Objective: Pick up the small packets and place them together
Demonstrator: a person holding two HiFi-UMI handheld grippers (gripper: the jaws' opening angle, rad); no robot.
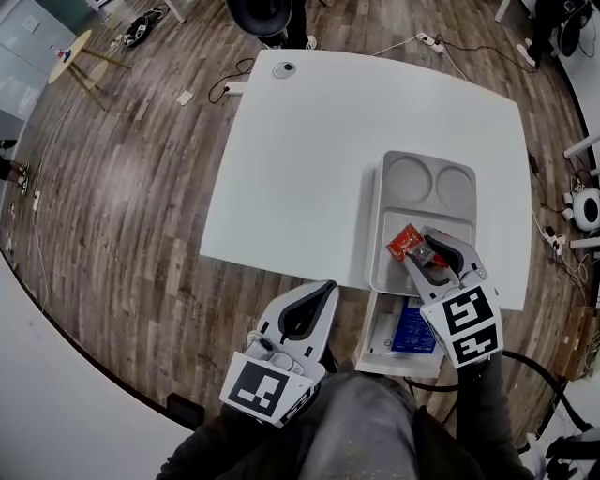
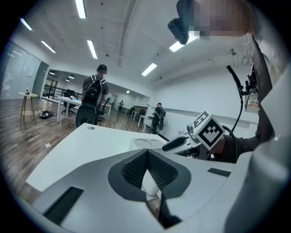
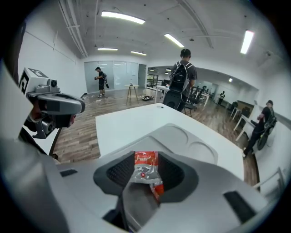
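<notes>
Nearest, the left gripper (image 1: 323, 291) hangs just off the white table (image 1: 300, 169), its jaws pressed together on nothing. To its right, the right gripper (image 1: 419, 251) stands spread. The small red-and-clear plastic packet (image 1: 409, 244) lies unpinched between its tips on the grey moulded plastic tray (image 1: 395, 211). No other packet shows there, so the gathering looks barely begun.

A white tabletop (image 1: 309, 159) stands on a wood-plank floor (image 1: 122, 187), with a grey compartment tray (image 1: 412, 178) near its right front corner and a round cable grommet (image 1: 284, 68) by its far edge. Past that edge are a dark office chair (image 1: 262, 14), a person wearing a backpack (image 3: 181, 75) just beside it, and a small round yellow side table (image 1: 70, 54) farther left.
</notes>
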